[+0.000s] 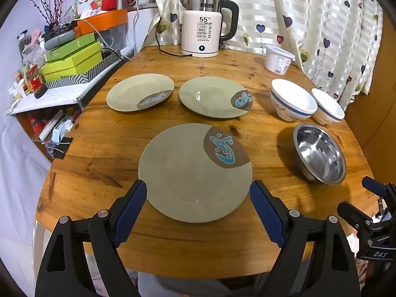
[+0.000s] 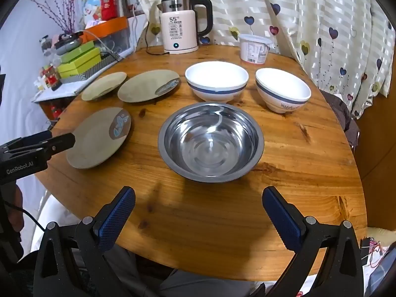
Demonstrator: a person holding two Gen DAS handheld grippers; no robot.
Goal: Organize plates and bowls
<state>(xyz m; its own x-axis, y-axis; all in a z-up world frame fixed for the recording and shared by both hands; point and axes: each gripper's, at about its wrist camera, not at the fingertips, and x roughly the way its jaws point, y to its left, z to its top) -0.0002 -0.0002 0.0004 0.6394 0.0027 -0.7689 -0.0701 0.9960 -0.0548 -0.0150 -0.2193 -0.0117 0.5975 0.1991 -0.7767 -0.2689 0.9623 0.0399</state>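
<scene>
Plates (image 1: pixel 195 173): three, grey-green, blue motif | bowls (image 2: pixel 210 141): steel, two white | both grippers spread, empty

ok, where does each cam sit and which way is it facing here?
Left wrist: on the left claw, angled down over the table's near edge at the nearest plate; shows its own open fingers, plus the right claw at the frame's right edge.
Right wrist: on the right claw, angled down at the steel bowl; shows its own open fingers, the left claw at left.
Shared: three plates, three bowls, kettle, white tub.
</scene>
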